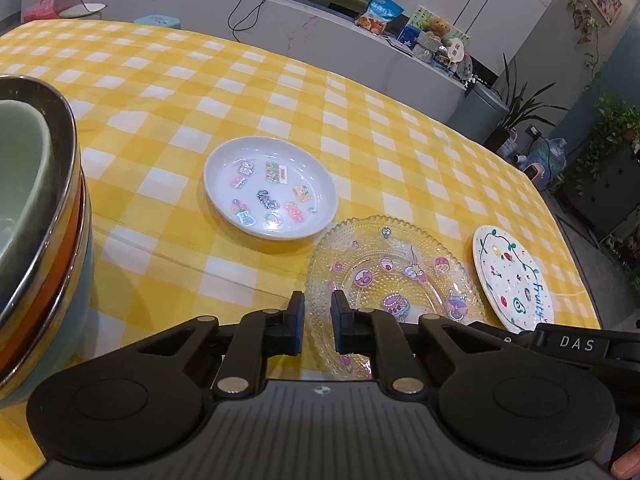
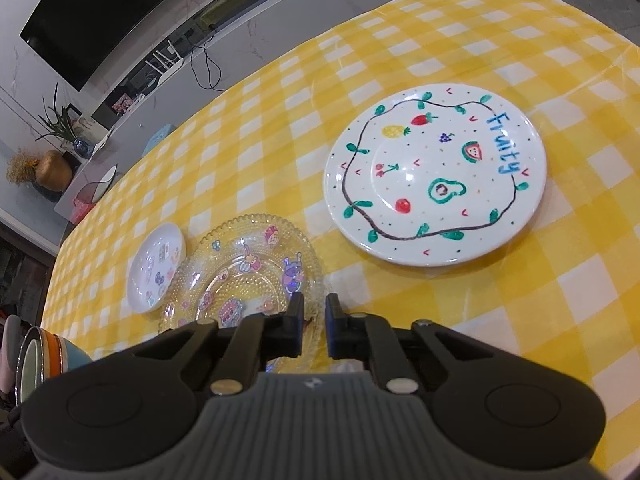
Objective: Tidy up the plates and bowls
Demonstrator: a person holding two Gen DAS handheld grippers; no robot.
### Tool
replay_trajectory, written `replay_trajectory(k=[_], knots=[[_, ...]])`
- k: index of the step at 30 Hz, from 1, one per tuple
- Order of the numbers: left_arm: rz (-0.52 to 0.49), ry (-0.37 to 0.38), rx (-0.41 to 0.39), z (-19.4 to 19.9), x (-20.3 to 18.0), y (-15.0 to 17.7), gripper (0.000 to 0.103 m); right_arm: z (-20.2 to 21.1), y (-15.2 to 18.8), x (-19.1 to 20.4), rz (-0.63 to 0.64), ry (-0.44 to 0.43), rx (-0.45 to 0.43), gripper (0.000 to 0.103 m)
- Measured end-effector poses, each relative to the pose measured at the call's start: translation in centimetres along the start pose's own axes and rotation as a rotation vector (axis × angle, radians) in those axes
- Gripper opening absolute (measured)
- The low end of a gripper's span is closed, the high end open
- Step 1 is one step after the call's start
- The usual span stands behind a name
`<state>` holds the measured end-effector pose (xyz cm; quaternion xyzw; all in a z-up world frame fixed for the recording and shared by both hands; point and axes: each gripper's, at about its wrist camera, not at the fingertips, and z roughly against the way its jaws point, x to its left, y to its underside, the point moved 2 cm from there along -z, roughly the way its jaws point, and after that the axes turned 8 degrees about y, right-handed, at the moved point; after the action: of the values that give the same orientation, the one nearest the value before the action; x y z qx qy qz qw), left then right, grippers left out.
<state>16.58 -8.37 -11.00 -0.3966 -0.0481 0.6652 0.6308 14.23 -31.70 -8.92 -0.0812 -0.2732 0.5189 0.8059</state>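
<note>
Three plates lie on the yellow checked tablecloth (image 1: pixel 168 92): a small white plate with stickers (image 1: pixel 270 187), a clear beaded glass plate with stickers (image 1: pixel 394 276), and a white "Fruity" plate (image 2: pixel 435 174). A stack of nested bowls (image 1: pixel 36 216) stands at the left. My left gripper (image 1: pixel 318 300) hovers over the glass plate's near left rim, jaws slightly apart and empty. My right gripper (image 2: pixel 314 304) hovers over the glass plate's (image 2: pixel 244 276) right edge, jaws slightly apart and empty. The sticker plate (image 2: pixel 157 266) and bowls (image 2: pixel 44 360) also show in the right wrist view.
The right gripper's body (image 1: pixel 576 344) shows at the lower right of the left wrist view, beside the Fruity plate (image 1: pixel 512 276). A grey counter (image 1: pixel 280 20) with snack bags and cables runs behind the table. Plants (image 1: pixel 612 128) stand at the right.
</note>
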Motion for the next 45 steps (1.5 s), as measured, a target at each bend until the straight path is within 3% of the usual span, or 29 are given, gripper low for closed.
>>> replay_trajectory(k=[17, 31, 45], knots=[[-0.024, -0.018, -0.014, 2.8, -1.1, 0.2, 0.014, 2.7, 1.0, -0.3, -0.03, -0.055, 0.011, 0.008], [0.006, -0.051, -0.01, 8.0, -0.5, 2.4, 0.014, 6.7, 4.7, 0.8, 0.019, -0.118, 0.035, 0.008], [0.012, -0.047, 0.03, 8.2, 1.5, 4.3, 0.014, 6.7, 7.1, 1.6, 0.09, -0.079, 0.082, 0.009]])
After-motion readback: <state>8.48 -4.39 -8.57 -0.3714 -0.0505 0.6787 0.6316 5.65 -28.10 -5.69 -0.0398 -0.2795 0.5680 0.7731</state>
